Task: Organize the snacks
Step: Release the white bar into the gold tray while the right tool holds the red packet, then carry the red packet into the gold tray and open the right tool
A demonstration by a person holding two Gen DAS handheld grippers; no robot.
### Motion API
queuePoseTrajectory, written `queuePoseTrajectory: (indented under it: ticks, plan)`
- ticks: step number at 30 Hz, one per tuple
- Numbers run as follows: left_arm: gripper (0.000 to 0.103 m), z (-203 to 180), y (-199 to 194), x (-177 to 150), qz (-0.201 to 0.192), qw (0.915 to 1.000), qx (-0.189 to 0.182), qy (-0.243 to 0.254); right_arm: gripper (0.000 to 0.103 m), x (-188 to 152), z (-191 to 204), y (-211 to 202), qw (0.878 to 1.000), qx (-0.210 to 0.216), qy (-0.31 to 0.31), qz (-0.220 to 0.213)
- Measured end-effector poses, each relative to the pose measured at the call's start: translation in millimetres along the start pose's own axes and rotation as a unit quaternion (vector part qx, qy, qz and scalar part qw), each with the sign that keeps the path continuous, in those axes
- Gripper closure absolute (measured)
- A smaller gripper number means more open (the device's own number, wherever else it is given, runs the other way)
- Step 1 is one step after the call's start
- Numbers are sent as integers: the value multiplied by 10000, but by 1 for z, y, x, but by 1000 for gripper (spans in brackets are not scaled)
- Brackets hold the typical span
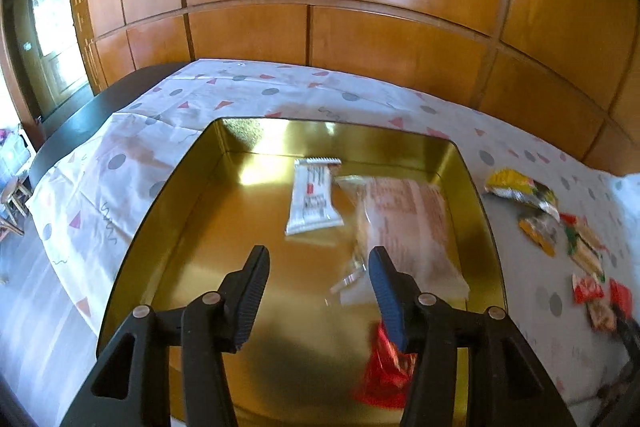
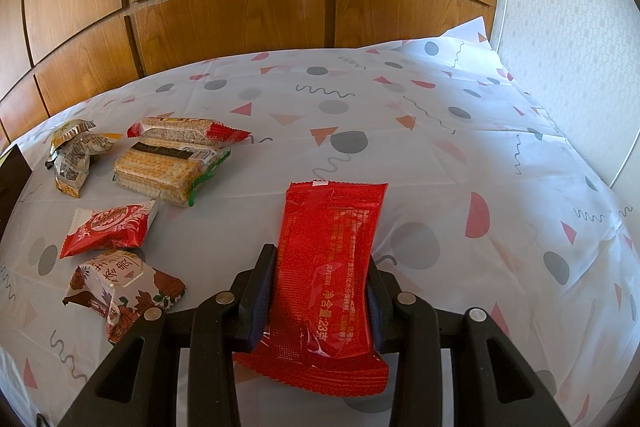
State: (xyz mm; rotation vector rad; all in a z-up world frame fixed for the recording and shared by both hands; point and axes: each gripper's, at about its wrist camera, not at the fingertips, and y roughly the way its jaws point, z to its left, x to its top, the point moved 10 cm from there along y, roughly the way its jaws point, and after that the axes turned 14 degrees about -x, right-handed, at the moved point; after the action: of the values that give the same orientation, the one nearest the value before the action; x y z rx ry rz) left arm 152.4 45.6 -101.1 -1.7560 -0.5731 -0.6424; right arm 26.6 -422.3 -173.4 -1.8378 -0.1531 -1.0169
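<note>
The left gripper [image 1: 318, 291] hangs over a gold tin [image 1: 160, 195] with its jaws apart and nothing between them. Below its right finger, on the tin's floor, lies a small red packet [image 1: 384, 371], blurred. Farther in lie a white wrapper [image 1: 314, 197] and, just beside it, a pale clear bag [image 1: 404, 227] that reaches up to the right finger.

The right gripper [image 2: 322, 291] is closed on a long red packet [image 2: 332, 267], both pads pressing its sides; the packet stands up between the fingers, above the patterned tablecloth [image 2: 440, 131]. On the cloth to the left of this gripper, well apart from it, lie two cracker packs [image 2: 168, 163], a crumpled foil pair [image 2: 74, 155], a red-and-white sweet [image 2: 108, 229] and a brown flowered pack [image 2: 124, 291].
</note>
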Motion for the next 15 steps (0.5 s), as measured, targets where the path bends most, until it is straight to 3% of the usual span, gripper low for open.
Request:
queuePoseTrajectory:
  ticks: [15]
  plan:
    - [50, -2, -17, -34, 58, 9999, 54, 71, 65, 3, -3, -3, 9997, 4, 152, 187]
